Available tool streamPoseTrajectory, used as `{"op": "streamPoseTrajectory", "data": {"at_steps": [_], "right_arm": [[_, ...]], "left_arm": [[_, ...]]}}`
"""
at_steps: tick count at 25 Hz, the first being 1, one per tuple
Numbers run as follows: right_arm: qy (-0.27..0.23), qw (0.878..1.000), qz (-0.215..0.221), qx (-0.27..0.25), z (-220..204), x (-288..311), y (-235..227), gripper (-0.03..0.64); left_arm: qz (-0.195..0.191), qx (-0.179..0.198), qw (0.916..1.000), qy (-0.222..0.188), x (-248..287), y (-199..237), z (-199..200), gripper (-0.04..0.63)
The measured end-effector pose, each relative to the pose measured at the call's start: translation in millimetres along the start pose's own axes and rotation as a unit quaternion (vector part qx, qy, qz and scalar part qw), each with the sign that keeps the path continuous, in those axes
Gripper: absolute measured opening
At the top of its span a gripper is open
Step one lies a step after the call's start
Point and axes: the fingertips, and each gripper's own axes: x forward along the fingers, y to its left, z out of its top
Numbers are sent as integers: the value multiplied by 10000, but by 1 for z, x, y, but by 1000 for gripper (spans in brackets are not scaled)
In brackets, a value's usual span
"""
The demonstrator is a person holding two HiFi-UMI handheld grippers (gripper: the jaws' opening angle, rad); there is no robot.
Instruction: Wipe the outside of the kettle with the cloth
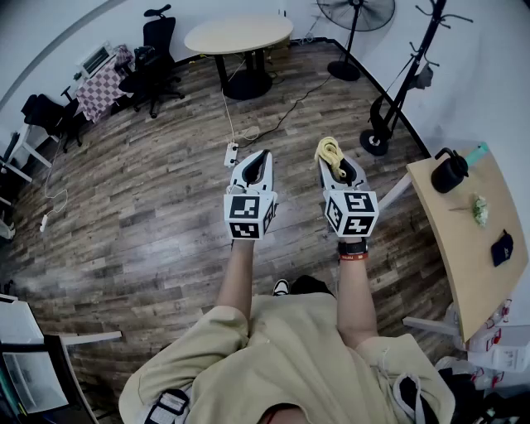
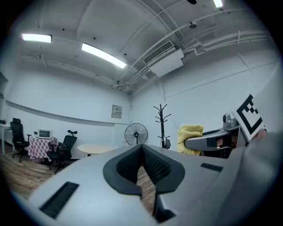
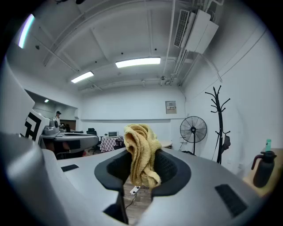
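The black kettle (image 1: pixel 450 172) stands at the far end of a light wooden table (image 1: pixel 472 265) on my right; it also shows at the right edge of the right gripper view as the kettle (image 3: pixel 264 170). My right gripper (image 1: pixel 333 162) is held in the air over the floor, well left of the table, and is shut on a yellow cloth (image 1: pixel 330 150). That cloth (image 3: pixel 140 152) bunches up between the jaws and hangs down. Beside it, my left gripper (image 1: pixel 263 157) is shut with nothing in it, tips meeting (image 2: pixel 142 149). The cloth (image 2: pixel 189 138) also shows in the left gripper view.
On the table lie a teal bottle (image 1: pixel 477 153), a green item (image 1: pixel 479 210) and a dark object (image 1: pixel 501 248). A coat rack (image 1: pixel 399 91) and a fan (image 1: pixel 354 16) stand behind. A power strip (image 1: pixel 232 154) with cable lies on the wooden floor, near a round table (image 1: pixel 238 35).
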Motion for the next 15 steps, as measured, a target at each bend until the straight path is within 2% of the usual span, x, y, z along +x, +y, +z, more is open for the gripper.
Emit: {"op": "streamPoseTrajectory", "data": {"at_steps": [4,9,11,15], "right_arm": [[-119,9991,9,407,-8,3,8,135],[-219,9921,453,1149,-10,12,0,135],[-191,9918,354,1215,-11,16,-9,136],[40,9947,48,1026,-18,27,-35,137]], "left_arm": [[-214,-60,9997,112,3,5,-10,21],[-533,-167,9983,157,28,-5,-15,21],[-694,-198,9972,205,40,-10,-21,21],[-986,-294,9944,245,71,-21,-29,21]]}}
